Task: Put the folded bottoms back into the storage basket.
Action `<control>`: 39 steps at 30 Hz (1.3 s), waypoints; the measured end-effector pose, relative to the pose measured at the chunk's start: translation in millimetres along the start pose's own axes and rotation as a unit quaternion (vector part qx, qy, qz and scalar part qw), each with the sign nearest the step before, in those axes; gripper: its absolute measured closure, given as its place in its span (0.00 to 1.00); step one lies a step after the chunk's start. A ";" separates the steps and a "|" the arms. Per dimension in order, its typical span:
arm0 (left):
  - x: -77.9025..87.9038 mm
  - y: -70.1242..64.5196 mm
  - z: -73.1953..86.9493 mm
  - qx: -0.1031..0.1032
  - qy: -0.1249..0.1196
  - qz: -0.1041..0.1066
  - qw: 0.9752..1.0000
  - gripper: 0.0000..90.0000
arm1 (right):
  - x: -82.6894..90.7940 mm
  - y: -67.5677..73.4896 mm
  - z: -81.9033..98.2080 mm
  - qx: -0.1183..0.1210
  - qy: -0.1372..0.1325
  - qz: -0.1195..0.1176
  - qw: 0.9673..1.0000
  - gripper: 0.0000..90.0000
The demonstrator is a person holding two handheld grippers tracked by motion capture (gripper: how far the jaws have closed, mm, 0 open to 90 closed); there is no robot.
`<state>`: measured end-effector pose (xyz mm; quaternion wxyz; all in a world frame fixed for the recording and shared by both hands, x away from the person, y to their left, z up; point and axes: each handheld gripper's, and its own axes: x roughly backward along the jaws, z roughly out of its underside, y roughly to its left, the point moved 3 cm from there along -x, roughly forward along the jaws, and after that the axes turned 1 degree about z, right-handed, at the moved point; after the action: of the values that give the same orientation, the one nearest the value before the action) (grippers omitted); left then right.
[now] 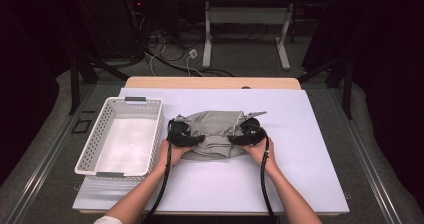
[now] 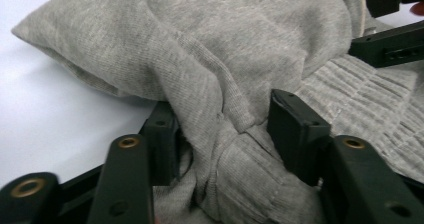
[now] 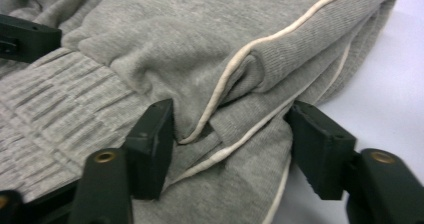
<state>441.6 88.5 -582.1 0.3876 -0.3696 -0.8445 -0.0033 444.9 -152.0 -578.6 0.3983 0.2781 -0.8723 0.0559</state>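
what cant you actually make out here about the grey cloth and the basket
- Folded grey knit garment: its kind; folded, edges cut off in both gripper views.
- Left gripper, right gripper: cloth bunched between the jaws; pad contact hidden by folds.
- White perforated plastic basket: high view too coarse to tell whether pale cloth lies inside.
- Garment's underside: hidden against the white table.

Bright, even light falls from above on the white worktop (image 1: 300,134), while the surrounding room lies dark. Shadows beneath the grey garment (image 1: 215,134) are soft and short. Both gripper views look soft, with the nearest claw parts blurred and the fabric weave sharper.
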 end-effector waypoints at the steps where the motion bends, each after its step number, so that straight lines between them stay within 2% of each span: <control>1: 0.0 0.0 0.0 0.000 0.000 0.001 1.000 0.60 | 0.3 0.6 0.2 -0.002 0.001 -0.003 1.000 0.46; 9: 0.0 -0.5 -0.5 -0.007 -0.002 0.005 1.000 0.71 | 0.4 1.9 2.1 -0.010 -0.010 -0.031 0.999 0.64; 10: 0.2 0.0 -0.5 -0.005 -0.003 0.006 1.000 0.73 | 0.6 2.8 2.3 -0.014 -0.008 -0.038 0.999 0.69; 14: 0.6 0.4 -0.7 -0.004 -0.008 0.007 1.000 0.75 | 0.4 3.6 2.6 -0.015 -0.010 -0.045 0.999 0.74; 20: 1.5 -0.7 -1.3 -0.009 -0.007 0.004 1.000 0.76 | 0.8 3.3 3.6 -0.017 -0.014 -0.050 0.998 0.75; 30: 3.5 -2.7 -2.7 -0.017 -0.013 0.001 1.000 0.77 | 2.7 6.3 3.5 0.002 -0.024 -0.037 0.999 0.77; 39: 5.9 -1.6 -2.9 -0.008 -0.025 0.007 1.000 0.78 | 5.4 7.7 2.8 0.012 -0.033 -0.032 0.999 0.78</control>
<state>440.0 90.2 -575.8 0.3632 -0.3787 -0.8513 0.0023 436.0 -148.8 -575.6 0.3671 0.3121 -0.8751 0.0445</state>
